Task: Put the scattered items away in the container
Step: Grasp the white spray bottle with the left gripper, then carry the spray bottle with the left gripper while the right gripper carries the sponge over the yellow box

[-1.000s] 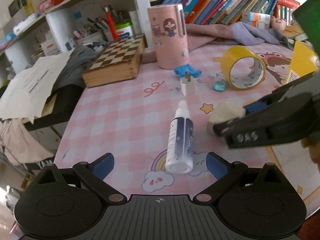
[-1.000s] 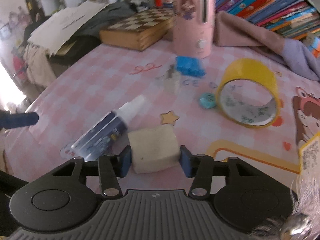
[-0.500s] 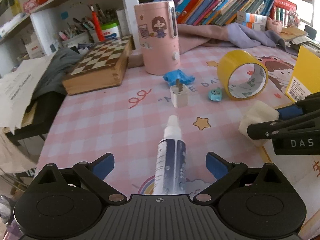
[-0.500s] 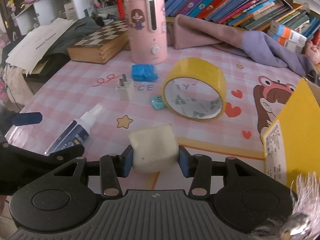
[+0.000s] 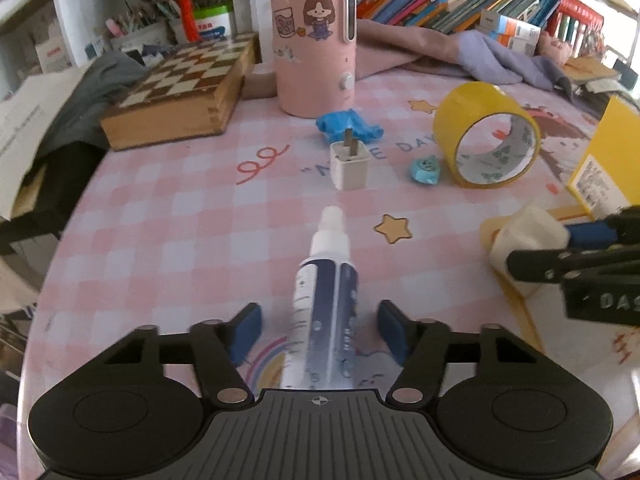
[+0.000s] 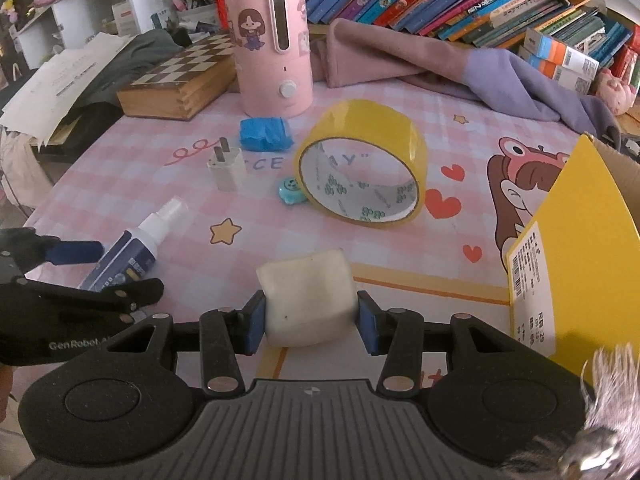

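Observation:
My right gripper (image 6: 311,322) is shut on a cream sponge block (image 6: 308,295) and holds it above the pink mat, left of the yellow cardboard box (image 6: 576,256). The sponge (image 5: 528,232) also shows in the left wrist view. My left gripper (image 5: 320,330) is open, its blue pads on either side of a lying white-and-navy spray bottle (image 5: 326,296) without touching it. On the mat lie a white plug adapter (image 5: 350,164), a blue crumpled item (image 5: 348,124), a small teal item (image 5: 426,168) and a yellow tape roll (image 5: 486,136).
A pink cartoon humidifier (image 5: 314,36) and a wooden chessboard box (image 5: 180,92) stand at the back. Pink and purple cloth (image 6: 440,68) lies before a row of books (image 6: 460,0). The table's left edge drops off by papers (image 6: 60,80).
My left gripper has moved forward over the spray bottle, which now lies between its narrowed fingers. My right gripper has carried the sponge to the right, toward the yellow box.

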`<state>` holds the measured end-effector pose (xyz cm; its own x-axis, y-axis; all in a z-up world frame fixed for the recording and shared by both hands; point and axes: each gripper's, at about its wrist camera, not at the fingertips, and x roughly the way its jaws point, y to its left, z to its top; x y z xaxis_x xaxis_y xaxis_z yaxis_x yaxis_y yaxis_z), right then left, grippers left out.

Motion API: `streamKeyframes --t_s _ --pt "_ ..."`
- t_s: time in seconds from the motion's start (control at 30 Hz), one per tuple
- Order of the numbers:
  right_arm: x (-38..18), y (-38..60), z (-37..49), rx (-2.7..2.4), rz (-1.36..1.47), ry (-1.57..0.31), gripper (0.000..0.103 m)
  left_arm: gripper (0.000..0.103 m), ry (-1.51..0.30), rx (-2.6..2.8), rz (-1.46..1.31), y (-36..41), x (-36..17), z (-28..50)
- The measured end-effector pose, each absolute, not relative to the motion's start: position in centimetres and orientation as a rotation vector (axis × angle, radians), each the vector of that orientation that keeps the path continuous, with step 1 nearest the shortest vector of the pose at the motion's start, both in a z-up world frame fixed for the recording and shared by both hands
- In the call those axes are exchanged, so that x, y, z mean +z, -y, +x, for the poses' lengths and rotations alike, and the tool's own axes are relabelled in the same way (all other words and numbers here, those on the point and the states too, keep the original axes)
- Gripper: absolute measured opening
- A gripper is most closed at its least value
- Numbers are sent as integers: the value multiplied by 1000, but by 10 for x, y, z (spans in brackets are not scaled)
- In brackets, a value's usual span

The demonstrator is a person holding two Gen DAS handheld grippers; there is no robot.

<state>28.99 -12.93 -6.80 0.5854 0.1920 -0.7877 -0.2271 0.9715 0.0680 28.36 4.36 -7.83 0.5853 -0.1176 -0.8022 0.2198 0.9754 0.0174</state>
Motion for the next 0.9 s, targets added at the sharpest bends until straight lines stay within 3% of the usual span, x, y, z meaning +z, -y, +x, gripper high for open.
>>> streamKeyframes --t_s 0.1,0.13,0.9 --pt "-70 130 290 244 -42 -921 44 32 -919 -219 137 -38 -77 284" --pt "-71 130 290 244 -42 -924 44 31 -918 -225 137 -37 -77 284" --pt "-40 139 251 219 -43 -809 43 31 -806 -263 36 -42 -23 233"
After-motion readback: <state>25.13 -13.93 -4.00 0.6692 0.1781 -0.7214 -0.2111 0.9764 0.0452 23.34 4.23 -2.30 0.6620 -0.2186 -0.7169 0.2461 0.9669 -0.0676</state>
